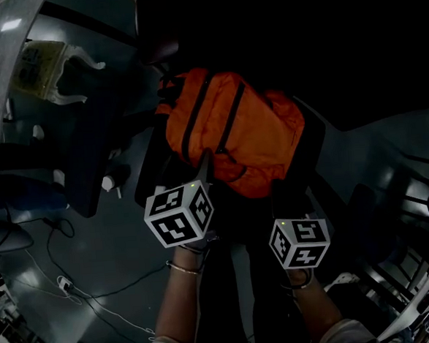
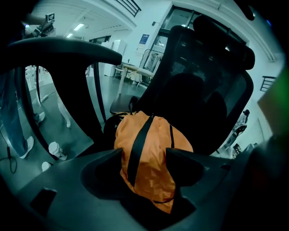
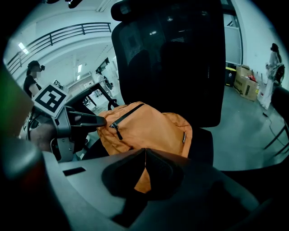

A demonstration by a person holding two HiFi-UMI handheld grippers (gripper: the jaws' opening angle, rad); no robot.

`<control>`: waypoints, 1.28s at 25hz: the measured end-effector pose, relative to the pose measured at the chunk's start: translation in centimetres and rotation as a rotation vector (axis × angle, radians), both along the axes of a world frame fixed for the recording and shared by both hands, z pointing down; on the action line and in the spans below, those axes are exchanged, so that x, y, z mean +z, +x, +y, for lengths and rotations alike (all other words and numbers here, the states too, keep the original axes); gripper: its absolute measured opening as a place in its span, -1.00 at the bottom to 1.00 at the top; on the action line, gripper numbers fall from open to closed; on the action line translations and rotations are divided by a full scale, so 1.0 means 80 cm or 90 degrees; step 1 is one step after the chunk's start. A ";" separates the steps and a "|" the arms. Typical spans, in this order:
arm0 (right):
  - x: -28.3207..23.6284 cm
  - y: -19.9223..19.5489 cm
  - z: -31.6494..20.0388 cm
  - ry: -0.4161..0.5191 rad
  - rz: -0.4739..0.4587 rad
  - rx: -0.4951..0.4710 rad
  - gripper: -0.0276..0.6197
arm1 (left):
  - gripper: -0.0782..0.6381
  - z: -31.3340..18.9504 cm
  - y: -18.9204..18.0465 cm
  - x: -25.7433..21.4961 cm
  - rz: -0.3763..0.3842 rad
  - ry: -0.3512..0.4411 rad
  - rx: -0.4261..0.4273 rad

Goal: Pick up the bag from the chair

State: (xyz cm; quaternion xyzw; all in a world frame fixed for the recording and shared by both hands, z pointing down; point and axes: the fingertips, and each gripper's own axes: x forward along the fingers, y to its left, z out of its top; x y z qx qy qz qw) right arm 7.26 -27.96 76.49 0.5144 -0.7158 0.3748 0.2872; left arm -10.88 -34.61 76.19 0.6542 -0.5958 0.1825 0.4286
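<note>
Because the bag (image 1: 234,133) sits mid-frame on the chair (image 2: 203,90), the left gripper (image 2: 143,153) gapes astride it, ready to grab; the right gripper (image 3: 144,151) is closed.

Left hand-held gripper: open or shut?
Open. On the left hand-held gripper, the jaws stand wide apart, orange bag showing between them.

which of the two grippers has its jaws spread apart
The left gripper: its jaws stand wide apart with the orange bag between them. The jaws of the right gripper meet at the tips.
</note>
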 end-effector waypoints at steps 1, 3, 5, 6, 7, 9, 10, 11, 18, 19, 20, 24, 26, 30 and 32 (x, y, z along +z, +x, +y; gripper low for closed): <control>0.001 -0.001 0.000 -0.001 -0.001 -0.001 -0.82 | 0.06 0.000 0.000 0.003 0.000 -0.002 -0.001; 0.003 -0.003 0.000 -0.001 -0.003 -0.005 -0.82 | 0.07 -0.002 -0.002 0.009 -0.001 -0.006 -0.001; 0.005 -0.006 0.001 -0.003 -0.004 -0.008 -0.82 | 0.07 -0.004 -0.004 0.016 0.001 -0.011 -0.001; 0.007 -0.007 0.002 -0.005 -0.005 -0.009 -0.82 | 0.07 -0.005 -0.006 0.019 0.001 -0.014 -0.001; 0.008 -0.007 0.003 -0.006 -0.006 -0.010 -0.82 | 0.07 -0.006 -0.007 0.022 0.000 -0.016 -0.001; 0.012 -0.008 0.006 -0.009 -0.006 -0.011 -0.82 | 0.07 -0.009 -0.009 0.030 -0.004 -0.020 0.000; 0.015 -0.007 0.007 -0.012 -0.006 -0.011 -0.82 | 0.07 -0.010 -0.009 0.034 -0.007 -0.023 0.000; 0.017 -0.007 0.009 -0.015 -0.006 -0.011 -0.82 | 0.07 -0.010 -0.010 0.038 -0.010 -0.027 0.001; 0.031 -0.002 0.016 -0.028 -0.004 -0.005 -0.82 | 0.07 -0.013 -0.014 0.061 -0.016 -0.049 0.001; 0.033 -0.001 0.016 -0.029 -0.004 -0.004 -0.82 | 0.07 -0.013 -0.014 0.063 -0.016 -0.050 0.003; 0.034 0.000 0.016 -0.029 -0.003 -0.003 -0.82 | 0.06 -0.013 -0.013 0.065 -0.015 -0.051 0.007; 0.035 0.002 0.015 -0.031 -0.003 0.000 -0.82 | -0.10 -0.013 -0.007 0.069 -0.017 -0.058 0.027; 0.035 0.003 0.014 -0.030 -0.002 0.002 -0.82 | -0.21 -0.014 -0.004 0.068 -0.018 -0.058 0.034; 0.034 0.004 0.012 -0.029 -0.002 0.005 -0.82 | -0.43 -0.014 -0.001 0.064 -0.025 -0.054 0.039; 0.031 0.005 0.012 -0.027 -0.003 0.006 -0.82 | -0.46 -0.013 0.000 0.062 -0.029 -0.055 0.040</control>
